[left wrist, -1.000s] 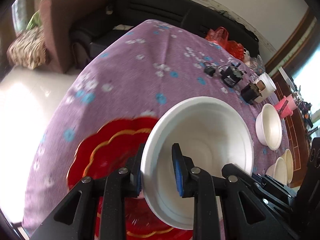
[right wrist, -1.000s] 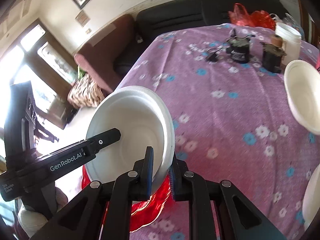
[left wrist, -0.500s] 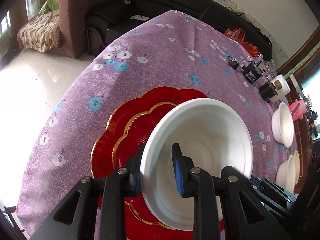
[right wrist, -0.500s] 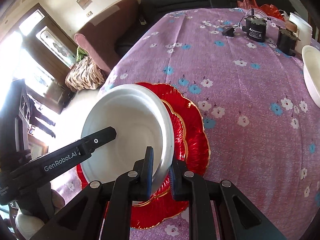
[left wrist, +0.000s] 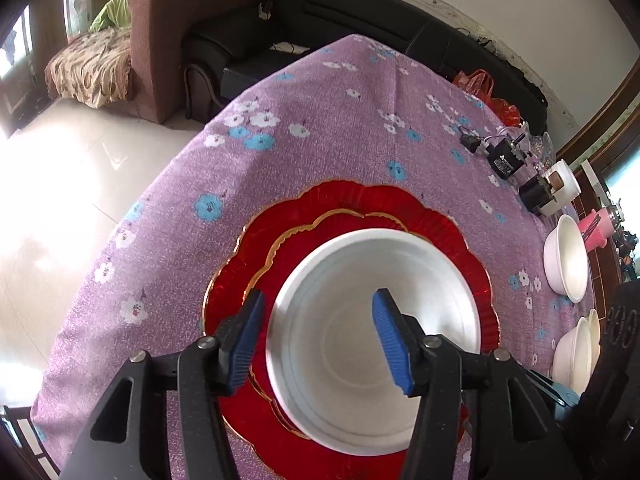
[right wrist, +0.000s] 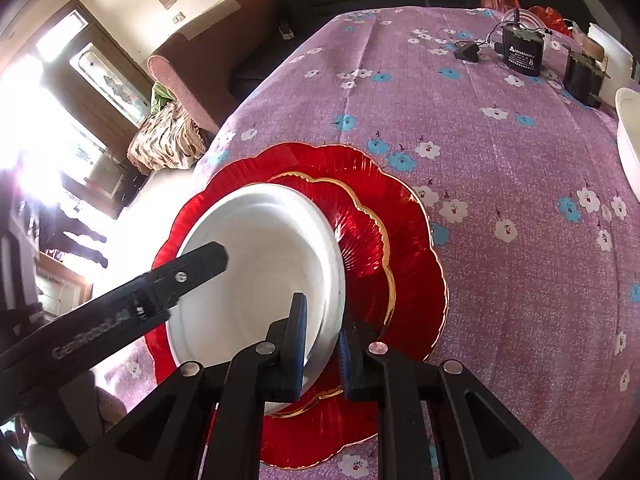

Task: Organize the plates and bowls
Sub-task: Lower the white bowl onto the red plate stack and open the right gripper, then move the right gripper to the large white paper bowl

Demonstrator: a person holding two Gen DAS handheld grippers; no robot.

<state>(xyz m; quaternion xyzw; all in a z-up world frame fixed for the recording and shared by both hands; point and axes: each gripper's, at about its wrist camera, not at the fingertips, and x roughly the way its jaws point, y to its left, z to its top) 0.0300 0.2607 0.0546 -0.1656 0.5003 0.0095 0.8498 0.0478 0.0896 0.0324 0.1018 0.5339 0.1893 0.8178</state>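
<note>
A large white bowl (left wrist: 372,320) sits on stacked red plates with gold rims (left wrist: 320,224) on the purple flowered tablecloth. My left gripper (left wrist: 318,336) is open, its blue pads standing on either side of the bowl's near-left rim without holding it. In the right wrist view the same white bowl (right wrist: 256,264) rests on the red plates (right wrist: 400,248), and my right gripper (right wrist: 322,344) is shut on the bowl's near rim. The left gripper's finger (right wrist: 168,280) reaches over the bowl from the left.
More white bowls stand at the right: one (left wrist: 570,258) alone and a nested stack (left wrist: 576,354) nearer. Black chargers (left wrist: 506,160), a white container (left wrist: 562,186) and red bags (left wrist: 480,84) sit at the far end. The table edge (left wrist: 120,216) drops to the floor on the left.
The bowl has come down onto the red plates. My left gripper has opened and let go of the rim. My right gripper still grips the bowl.
</note>
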